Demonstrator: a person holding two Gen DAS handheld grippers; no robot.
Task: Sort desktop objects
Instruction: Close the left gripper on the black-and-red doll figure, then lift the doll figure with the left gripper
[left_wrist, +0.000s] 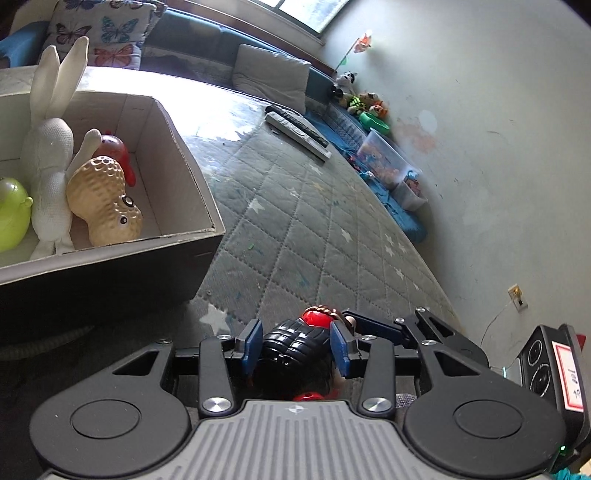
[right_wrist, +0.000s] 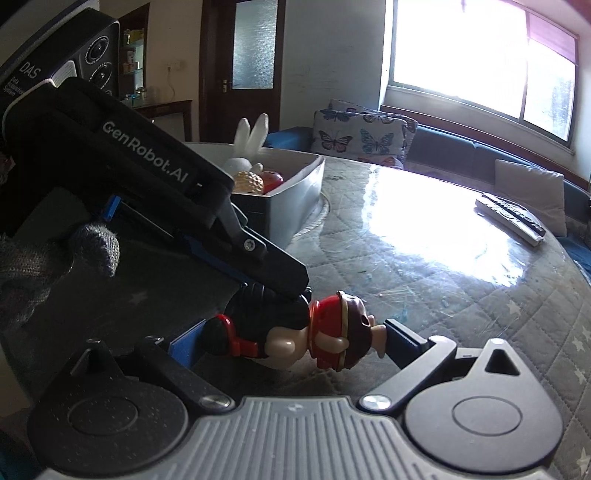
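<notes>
A toy figure (left_wrist: 295, 341) with a black ribbed vest and a red and brown cap lies on its side on the quilted table. My left gripper (left_wrist: 295, 345) is shut on its torso. In the right wrist view the figure (right_wrist: 295, 334) lies between the two fingers of my right gripper (right_wrist: 291, 341), with the left gripper (right_wrist: 269, 266) clamped on it from above. Whether the right fingers press on the figure I cannot tell. A cardboard box (left_wrist: 192, 173) at the left holds a white rabbit (left_wrist: 48, 158), a peanut toy (left_wrist: 103, 199), a red toy (left_wrist: 114, 147) and a green toy (left_wrist: 11, 214).
Two remote controls (left_wrist: 299, 134) lie at the table's far side. Cushions and a window bench lie beyond. Clear bins (left_wrist: 388, 158) and small toys stand along the wall at the right. The box also shows in the right wrist view (right_wrist: 291, 206).
</notes>
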